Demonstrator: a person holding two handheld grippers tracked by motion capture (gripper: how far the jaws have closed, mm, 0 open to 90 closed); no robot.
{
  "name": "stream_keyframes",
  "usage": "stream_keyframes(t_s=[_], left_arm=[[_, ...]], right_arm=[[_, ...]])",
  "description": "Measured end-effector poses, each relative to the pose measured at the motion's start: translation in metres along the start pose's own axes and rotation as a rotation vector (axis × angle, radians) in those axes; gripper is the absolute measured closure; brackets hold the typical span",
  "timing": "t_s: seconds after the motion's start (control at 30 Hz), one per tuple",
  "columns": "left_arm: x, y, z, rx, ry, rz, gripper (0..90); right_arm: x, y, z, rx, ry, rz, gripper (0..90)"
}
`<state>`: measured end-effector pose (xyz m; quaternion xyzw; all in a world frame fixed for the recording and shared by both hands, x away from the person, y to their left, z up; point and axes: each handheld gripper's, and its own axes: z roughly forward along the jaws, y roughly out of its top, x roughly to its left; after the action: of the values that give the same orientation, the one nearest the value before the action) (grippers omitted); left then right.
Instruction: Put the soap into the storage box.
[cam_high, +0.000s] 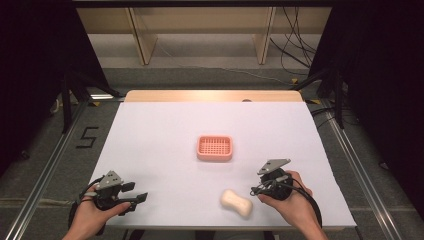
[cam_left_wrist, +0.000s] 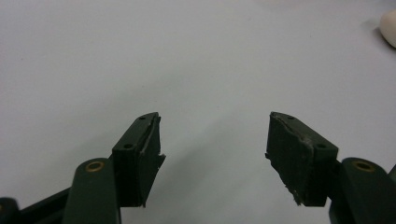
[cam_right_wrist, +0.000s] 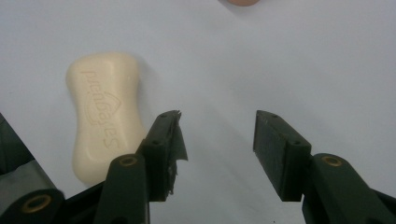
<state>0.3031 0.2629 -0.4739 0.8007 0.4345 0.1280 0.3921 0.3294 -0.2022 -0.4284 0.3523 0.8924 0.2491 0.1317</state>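
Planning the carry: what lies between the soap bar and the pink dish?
Nothing: bare white table cover separates soap bar and pink dish, per the high view.

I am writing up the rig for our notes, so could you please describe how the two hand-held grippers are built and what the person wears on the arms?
Both the left gripper and the right gripper are black, each with a grey three-cornered plate on top and a black cable trailing back. Their jaws are dark blocks with brass-coloured pivot rings and frayed pads. No sleeves show on the forearms.
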Motion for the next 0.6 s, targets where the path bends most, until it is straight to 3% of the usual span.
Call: stream_keyframes(t_s=[0.07,0.33,0.6], left_arm=[[-0.002,0.000,0.001,-0.026,-0.012,-0.018,34.8],[0.000,0.000,0.000,0.008,-0.009,0.005,34.6],[-0.001,0.000,0.000,0.001,-0.022,-0.007,34.6]], right_arm=[[0.001,0.002,0.000,0.002,0.006,-0.009,51.1],[0.013,0.011,-0.005,0.075,0.028,-0.031,51.1],[0.024,0.019,-0.006,0.143,0.066,-0.063,51.7]])
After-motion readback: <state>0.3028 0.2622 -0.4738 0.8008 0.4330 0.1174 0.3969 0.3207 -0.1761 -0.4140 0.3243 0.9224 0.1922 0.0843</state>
